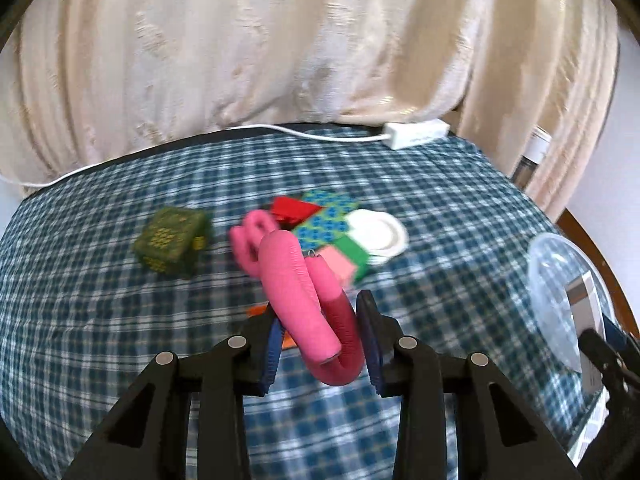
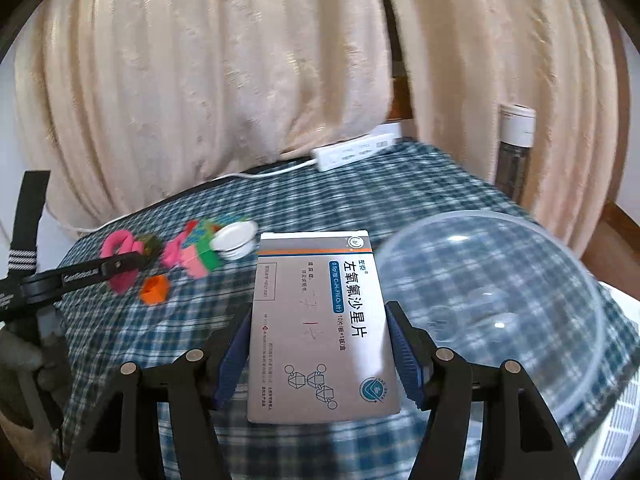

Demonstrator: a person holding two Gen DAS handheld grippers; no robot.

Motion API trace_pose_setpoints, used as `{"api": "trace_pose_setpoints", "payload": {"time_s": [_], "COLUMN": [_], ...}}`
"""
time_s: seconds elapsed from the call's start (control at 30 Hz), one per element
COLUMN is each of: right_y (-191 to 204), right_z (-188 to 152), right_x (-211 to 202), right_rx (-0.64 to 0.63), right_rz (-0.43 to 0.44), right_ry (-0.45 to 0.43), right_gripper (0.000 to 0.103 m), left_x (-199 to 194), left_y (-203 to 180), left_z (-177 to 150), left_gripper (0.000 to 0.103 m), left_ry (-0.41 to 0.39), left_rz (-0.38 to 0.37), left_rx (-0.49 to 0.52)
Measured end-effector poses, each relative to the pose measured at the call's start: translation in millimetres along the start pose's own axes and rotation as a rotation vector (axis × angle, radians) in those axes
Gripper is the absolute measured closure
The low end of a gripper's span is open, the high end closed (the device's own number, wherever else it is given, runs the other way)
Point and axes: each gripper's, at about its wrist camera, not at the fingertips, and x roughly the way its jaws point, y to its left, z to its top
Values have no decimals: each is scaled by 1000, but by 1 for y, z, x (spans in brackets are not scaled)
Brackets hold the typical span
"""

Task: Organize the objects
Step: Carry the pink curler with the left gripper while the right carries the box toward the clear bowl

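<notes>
Left claw [image 1: 320, 344] nearly closed, seemingly gripping pink tube [image 1: 308, 300], right claw [image 2: 320, 352] clamping medicine box [image 2: 316, 328]

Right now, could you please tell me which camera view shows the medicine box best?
The right wrist view: the medicine box fills the centre, printed face up, held in the right gripper. The left wrist view shows only a sliver of it at the right edge, behind the clear bowl.
</notes>
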Motion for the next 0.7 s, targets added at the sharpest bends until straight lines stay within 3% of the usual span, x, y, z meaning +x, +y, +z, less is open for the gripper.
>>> {"api": "trace_pose_setpoints", "payload": {"time_s": [0.33, 0.7], "right_y": [-68, -120], "right_z": [1, 8], "right_x": [-17, -16], "right_rx": [95, 148], "right_rz": [-130, -200], "right_ry": [-38, -50], "right_gripper": [36, 36], "left_x": [10, 23], "left_y": [-68, -136], "left_z": [4, 9], "left_gripper": [67, 67], "left_ry": [31, 65], "left_rz": [-80, -167], "left_rx": [114, 224]}}
